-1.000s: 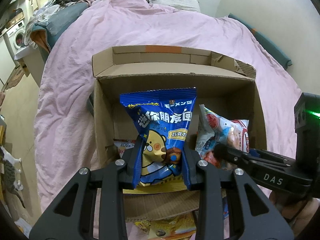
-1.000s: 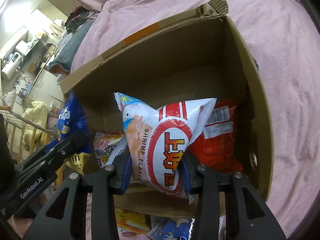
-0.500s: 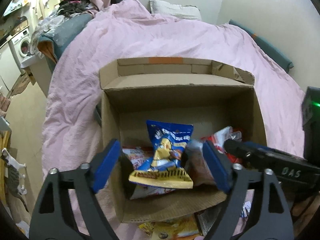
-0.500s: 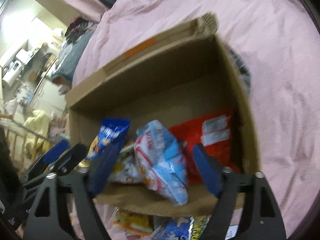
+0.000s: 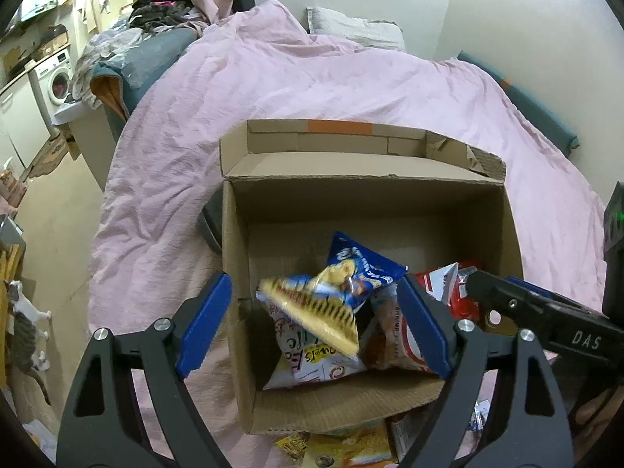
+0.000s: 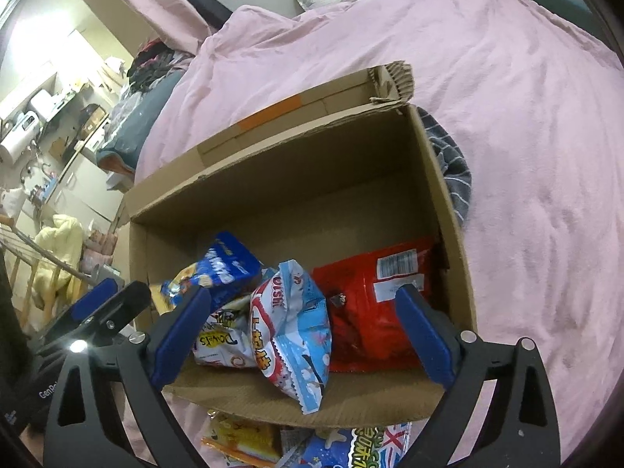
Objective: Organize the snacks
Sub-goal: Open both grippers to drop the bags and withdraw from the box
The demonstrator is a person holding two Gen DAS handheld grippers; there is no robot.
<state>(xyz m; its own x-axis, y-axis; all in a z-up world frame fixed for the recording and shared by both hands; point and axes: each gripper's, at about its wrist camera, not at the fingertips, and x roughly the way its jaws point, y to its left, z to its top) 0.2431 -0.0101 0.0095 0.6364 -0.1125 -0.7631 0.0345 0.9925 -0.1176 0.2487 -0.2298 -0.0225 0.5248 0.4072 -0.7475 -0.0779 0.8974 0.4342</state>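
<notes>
Cardboard box (image 5: 234,257): we find it open-topped on the pink bedspread (image 5: 273,89), its far flap upright with an orange tape strip. A grey striped cloth (image 6: 454,171) lies against its right outer wall.

Left gripper (image 5: 316,327): we hold it over the near left part of the box, blue-padded fingers (image 5: 204,323) spread wide, their jaws just opened. Nothing is gripped; the pads touch no packet.

Blue snack bag (image 5: 362,269): it lies inside the box between and below the left gripper's fingers, tilted, its yellow crimped edge (image 5: 319,314) blurred and turned toward the camera. It rests on a white packet (image 5: 308,355) with printed lettering.

Right gripper (image 6: 302,331): we hold it over the near right part of the box, fingers parted wide, jaws just opened and opening further. It has hold of nothing.

Shrimp flakes bag (image 6: 290,323): white, light blue and red, it stands loose between the right gripper's fingers, its lower crimped edge hanging over the box's near flap. It touches neither pad.

Red packet (image 6: 374,312): it lies flat in the right half of the box, barcode label up, just beside the shrimp flakes bag.

Loose snacks (image 6: 335,446): several packets lie on the bedspread in front of the box, partly hidden under its near flap.

Background: a washing machine (image 5: 56,78) stands at far left; a pillow (image 5: 351,31) sits at the head of the bed.
</notes>
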